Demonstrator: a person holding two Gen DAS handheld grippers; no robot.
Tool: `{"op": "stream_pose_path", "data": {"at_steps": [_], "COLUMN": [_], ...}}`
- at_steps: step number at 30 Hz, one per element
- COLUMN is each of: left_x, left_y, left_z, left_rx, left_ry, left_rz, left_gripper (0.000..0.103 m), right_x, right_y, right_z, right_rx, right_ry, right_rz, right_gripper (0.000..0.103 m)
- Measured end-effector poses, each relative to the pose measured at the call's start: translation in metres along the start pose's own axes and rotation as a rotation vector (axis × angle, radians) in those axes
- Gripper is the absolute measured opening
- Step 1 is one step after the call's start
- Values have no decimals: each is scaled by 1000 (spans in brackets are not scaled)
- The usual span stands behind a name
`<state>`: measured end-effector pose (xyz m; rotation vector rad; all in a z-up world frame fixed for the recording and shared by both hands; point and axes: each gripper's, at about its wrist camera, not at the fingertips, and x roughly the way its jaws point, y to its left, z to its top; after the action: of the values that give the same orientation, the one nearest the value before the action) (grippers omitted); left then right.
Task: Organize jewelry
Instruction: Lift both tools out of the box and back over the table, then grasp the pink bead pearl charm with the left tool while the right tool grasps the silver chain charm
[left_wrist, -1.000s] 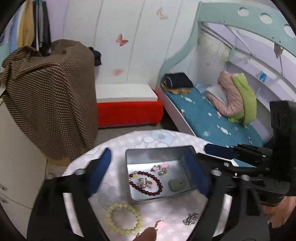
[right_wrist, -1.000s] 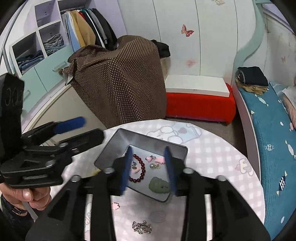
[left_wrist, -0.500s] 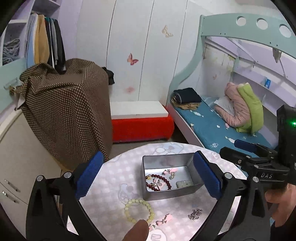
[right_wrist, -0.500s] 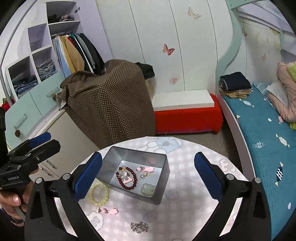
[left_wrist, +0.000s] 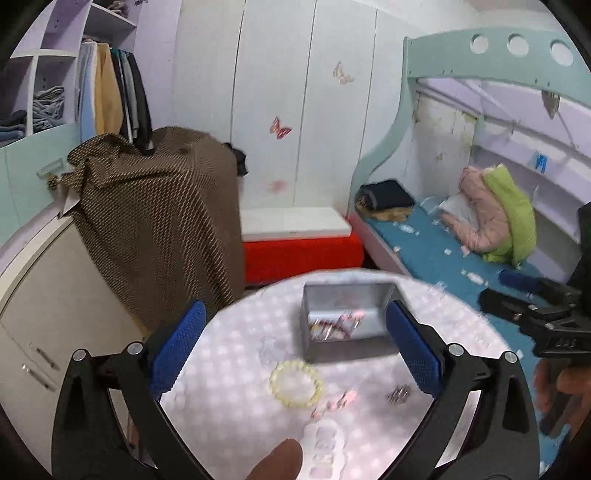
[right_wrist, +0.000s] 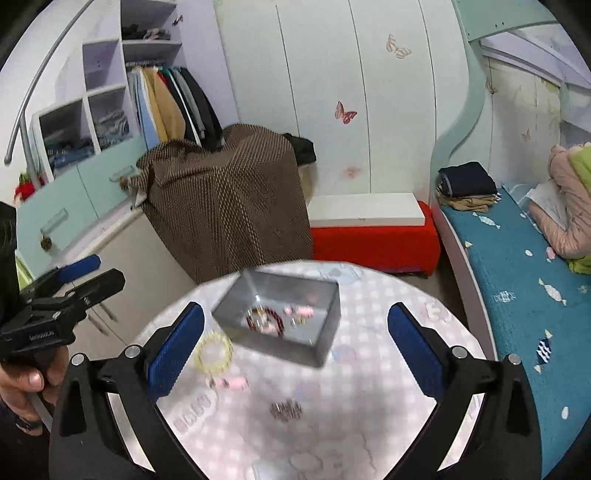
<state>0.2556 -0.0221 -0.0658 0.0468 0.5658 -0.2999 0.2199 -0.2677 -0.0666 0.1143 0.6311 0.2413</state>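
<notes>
Now, with both jaws wide and empty, we should lower one over the pale yellow bead bracelet (left_wrist: 295, 384) beside the grey metal box (left_wrist: 349, 321), gripping it lightly.

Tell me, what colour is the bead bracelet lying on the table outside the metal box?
Pale yellow. The bead bracelet shows best in the left wrist view.

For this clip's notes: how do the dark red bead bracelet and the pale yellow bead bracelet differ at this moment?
The dark red bracelet lies inside the grey metal box; the pale yellow bracelet lies on the round table outside it, near the box's side. The red one shares the box with other small pieces; the yellow one lies alone. The red beads are dark, the yellow ones pale and translucent-looking. Both are bead rings lying flat, and neither is between any tongs.
</notes>
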Motion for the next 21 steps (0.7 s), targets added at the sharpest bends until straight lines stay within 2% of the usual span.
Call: {"op": "stream_pose_path", "data": {"at_steps": [3,9,16,19,21], "left_x": [10,34,51,57,60], "left_y": [-2,-9,-11,-11,-10], "left_z": [-29,-83,-106,-110,-111], "left_rx": [9,13,-4,-9,-17], "left_ry": [66,184,250,260,268], "left_rz": [-3,-21,-34,-26,-20], "left_gripper": [98,98,98,98,98], "right_x": [7,28,53,62,69], "right_y": [3,2,3,3,4], "right_z": [-23,-63,-91,-98,-100], "right_rx": [-40,-73,-118,-128,-143], "right_ry": [59,168,244,265,277], "right_rz": [-42,-65,-60,-51,-48], "right_gripper": [96,96,94,85,69]}}
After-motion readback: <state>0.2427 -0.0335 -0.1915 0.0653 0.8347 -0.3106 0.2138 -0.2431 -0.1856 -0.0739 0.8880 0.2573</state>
